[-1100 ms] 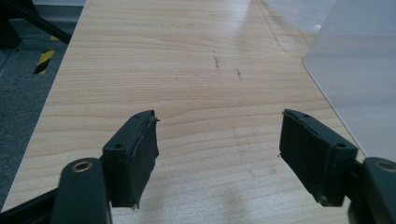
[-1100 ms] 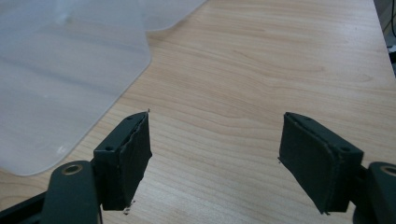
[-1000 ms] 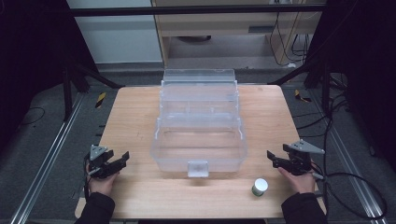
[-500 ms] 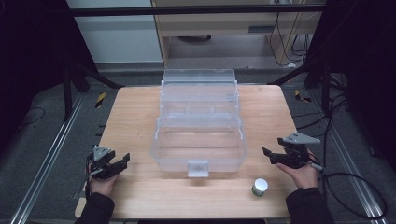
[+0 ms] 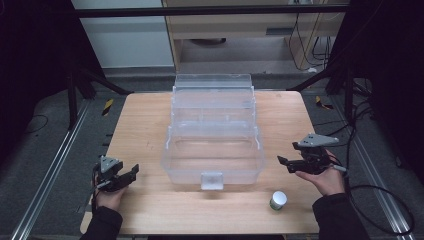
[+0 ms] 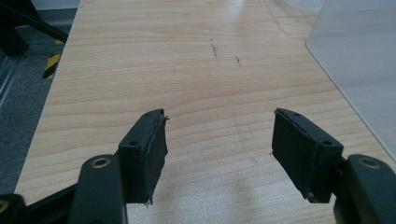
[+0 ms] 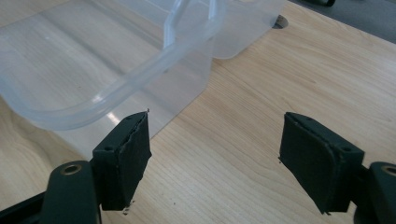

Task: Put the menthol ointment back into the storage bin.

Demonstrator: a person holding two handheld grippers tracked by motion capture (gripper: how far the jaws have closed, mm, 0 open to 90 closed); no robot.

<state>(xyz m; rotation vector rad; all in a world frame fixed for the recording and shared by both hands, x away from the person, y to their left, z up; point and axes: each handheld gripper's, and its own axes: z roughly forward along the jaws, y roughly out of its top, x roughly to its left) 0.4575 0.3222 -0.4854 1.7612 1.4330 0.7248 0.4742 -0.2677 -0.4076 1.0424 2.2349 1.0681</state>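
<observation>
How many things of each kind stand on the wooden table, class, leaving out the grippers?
Clear plastic box: 1
Small white-lidded jar: 1
Total: 2

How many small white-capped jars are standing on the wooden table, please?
1: the small jar stands near the table's front edge, in front of the clear plastic box and just inside the right gripper.
</observation>
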